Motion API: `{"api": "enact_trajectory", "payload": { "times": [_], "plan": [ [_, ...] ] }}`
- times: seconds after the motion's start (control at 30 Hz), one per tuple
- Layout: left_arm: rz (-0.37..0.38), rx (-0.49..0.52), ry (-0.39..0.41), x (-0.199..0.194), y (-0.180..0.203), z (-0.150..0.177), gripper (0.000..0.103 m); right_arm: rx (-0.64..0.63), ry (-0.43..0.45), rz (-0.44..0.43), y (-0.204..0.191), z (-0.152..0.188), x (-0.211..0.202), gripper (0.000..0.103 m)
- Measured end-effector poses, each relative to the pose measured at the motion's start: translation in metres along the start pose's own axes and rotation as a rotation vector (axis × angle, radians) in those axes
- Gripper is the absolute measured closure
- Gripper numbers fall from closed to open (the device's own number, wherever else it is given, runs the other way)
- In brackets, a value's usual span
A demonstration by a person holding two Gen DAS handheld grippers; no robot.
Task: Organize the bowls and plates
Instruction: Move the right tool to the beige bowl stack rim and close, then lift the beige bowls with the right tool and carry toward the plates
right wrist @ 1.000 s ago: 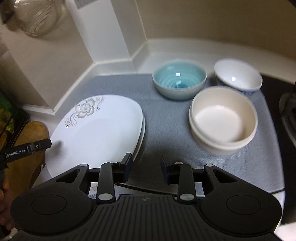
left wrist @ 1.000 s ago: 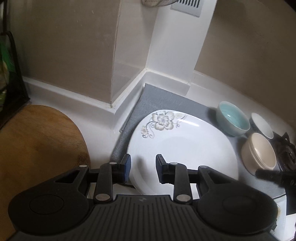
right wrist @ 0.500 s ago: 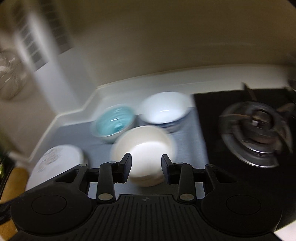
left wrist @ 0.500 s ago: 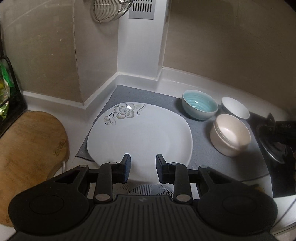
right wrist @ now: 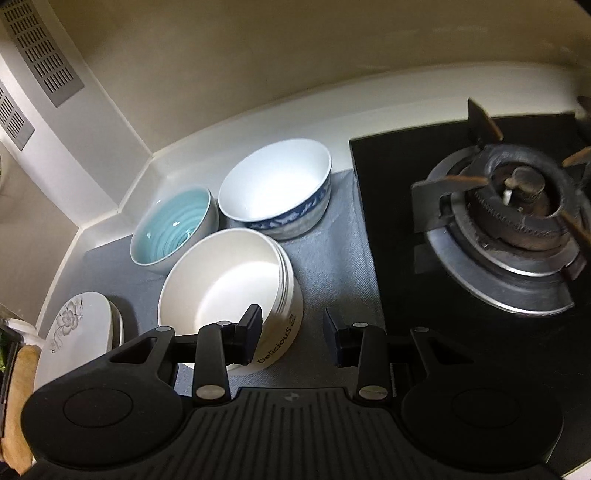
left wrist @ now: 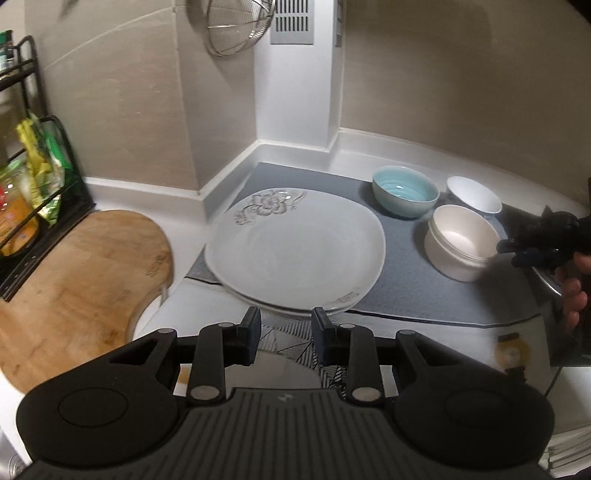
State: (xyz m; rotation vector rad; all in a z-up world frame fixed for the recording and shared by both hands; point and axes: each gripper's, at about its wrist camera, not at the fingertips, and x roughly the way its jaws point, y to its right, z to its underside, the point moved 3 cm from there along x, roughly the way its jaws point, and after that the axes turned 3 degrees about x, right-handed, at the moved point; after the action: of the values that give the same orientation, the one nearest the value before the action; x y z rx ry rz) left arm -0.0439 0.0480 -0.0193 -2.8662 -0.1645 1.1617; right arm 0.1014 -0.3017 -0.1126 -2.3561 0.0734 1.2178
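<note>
Two white plates with a grey flower print lie stacked on a grey mat. My left gripper hangs open just in front of their near edge, with nothing between its fingers. Behind the plates stand a teal bowl, a white bowl with a blue pattern and a stack of cream bowls. My right gripper is open at the cream stack. The stack's near wall shows between its fingers, with a gap to the right pad. The left wrist view shows that gripper at the stack's right rim.
A wooden cutting board lies left of the mat, with a black rack of packets behind it. A gas burner on a black hob borders the mat on the right. A wire strainer hangs on the wall.
My left gripper has pulled back from over the plates, so the whole counter now shows. My right gripper has swung right from the plates to the cream bowls beside the hob.
</note>
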Motion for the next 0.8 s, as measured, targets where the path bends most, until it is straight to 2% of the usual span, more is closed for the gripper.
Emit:
{"api": "enact_trajectory", "payload": {
  "times": [0.23,0.3,0.43,0.63,0.8],
  "plan": [
    [-0.025,0.003,0.001,-0.012,0.001,0.004,0.070,-0.007,-0.028,-0.035,-0.002,0.001,0.008,0.065],
    [-0.023,0.012,0.004,-0.013,0.004,0.003,0.070,-0.004,-0.036,-0.046,-0.002,0.002,0.009,0.069],
    [-0.013,0.026,0.007,-0.014,0.010,0.001,0.070,-0.011,-0.033,-0.070,-0.005,0.004,0.007,0.083],
    [0.014,0.052,0.014,-0.014,0.024,-0.001,0.070,-0.033,-0.023,-0.089,-0.009,0.012,-0.003,0.096],
    [0.032,0.059,0.017,-0.014,0.033,-0.001,0.070,-0.050,-0.036,-0.096,-0.006,0.022,-0.012,0.098]
  ]
}}
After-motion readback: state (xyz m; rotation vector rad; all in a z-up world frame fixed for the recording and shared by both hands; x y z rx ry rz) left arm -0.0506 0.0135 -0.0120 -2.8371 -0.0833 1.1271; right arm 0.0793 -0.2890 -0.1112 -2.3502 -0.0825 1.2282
